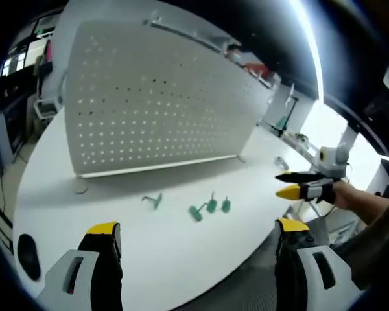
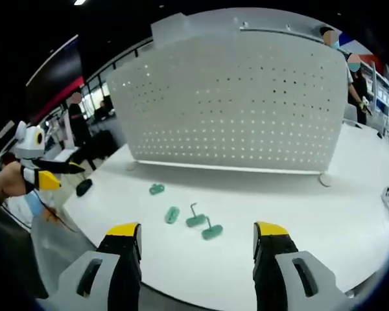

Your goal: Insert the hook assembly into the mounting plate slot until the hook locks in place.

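In the left gripper view your left gripper [image 1: 196, 236] hung at the bottom of the frame with its yellow-tipped jaws spread wide and nothing between them, above the near edge of the white tabletop [image 1: 259, 175]. Just above the gap, in the lower middle of the frame, lay the green hook pieces [image 1: 211, 207]: three small ones clustered together, at least one with its thin metal stem pointing up toward the perforated mounting plate [image 1: 155, 97], and a fourth hook [image 1: 153, 200] a little to their left, its wire lying roughly across the frame. The plate stood upright on the tabletop, filling the upper middle of the frame, well apart from the hooks. At the right edge of that view your right gripper [image 1: 298, 183] came in, held in your hand, its yellow tips close together; whether they met I could not tell from there. In the right gripper view your right gripper [image 2: 198, 236] showed jaws parted and empty at the bottom, with the hook pieces [image 2: 196, 220] lying just above them at frame centre, two of them with bent wires rising toward the mounting plate [image 2: 240, 97]. Your left gripper [image 2: 55, 173] sat at the left edge.
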Demonstrator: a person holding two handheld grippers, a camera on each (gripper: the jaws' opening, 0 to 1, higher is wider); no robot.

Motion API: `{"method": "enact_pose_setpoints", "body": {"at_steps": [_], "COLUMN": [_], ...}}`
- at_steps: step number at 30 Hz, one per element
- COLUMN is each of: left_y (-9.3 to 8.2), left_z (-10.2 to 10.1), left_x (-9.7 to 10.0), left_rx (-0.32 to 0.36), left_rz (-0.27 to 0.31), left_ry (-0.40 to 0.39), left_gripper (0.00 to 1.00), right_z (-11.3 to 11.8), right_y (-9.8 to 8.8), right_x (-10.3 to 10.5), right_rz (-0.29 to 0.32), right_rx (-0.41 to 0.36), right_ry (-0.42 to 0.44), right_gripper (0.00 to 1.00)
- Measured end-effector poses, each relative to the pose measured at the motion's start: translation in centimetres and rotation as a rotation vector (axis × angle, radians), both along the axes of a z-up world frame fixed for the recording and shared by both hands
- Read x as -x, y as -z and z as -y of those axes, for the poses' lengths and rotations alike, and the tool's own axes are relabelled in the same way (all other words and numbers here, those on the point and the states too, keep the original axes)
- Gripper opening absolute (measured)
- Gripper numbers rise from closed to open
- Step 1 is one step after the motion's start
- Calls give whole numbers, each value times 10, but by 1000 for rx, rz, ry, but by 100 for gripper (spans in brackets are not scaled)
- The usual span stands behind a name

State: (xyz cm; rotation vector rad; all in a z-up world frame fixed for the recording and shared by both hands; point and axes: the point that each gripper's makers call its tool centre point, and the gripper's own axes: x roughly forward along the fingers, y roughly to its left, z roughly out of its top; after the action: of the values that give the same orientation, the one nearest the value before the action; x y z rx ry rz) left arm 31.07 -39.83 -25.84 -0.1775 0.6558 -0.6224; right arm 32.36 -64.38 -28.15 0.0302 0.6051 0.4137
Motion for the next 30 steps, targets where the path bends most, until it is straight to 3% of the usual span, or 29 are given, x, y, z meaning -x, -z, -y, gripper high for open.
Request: {"method": "enact_pose_setpoints", "body": {"at_steps": [17, 30], "left_y": [2, 6], "left_z": [-1, 2], "left_x": [5, 6], "left_rx": [-17, -13], "left_rz": [-23, -32], "left_ry": [2, 11], "left_gripper": [100, 100], "right_z": [6, 8], "right_y": [-1, 3], "right_x": [2, 9], "right_rz": [1, -8], "right_rx": [25, 43], "right_ry": [4, -18], "right_gripper": [72, 68]}}
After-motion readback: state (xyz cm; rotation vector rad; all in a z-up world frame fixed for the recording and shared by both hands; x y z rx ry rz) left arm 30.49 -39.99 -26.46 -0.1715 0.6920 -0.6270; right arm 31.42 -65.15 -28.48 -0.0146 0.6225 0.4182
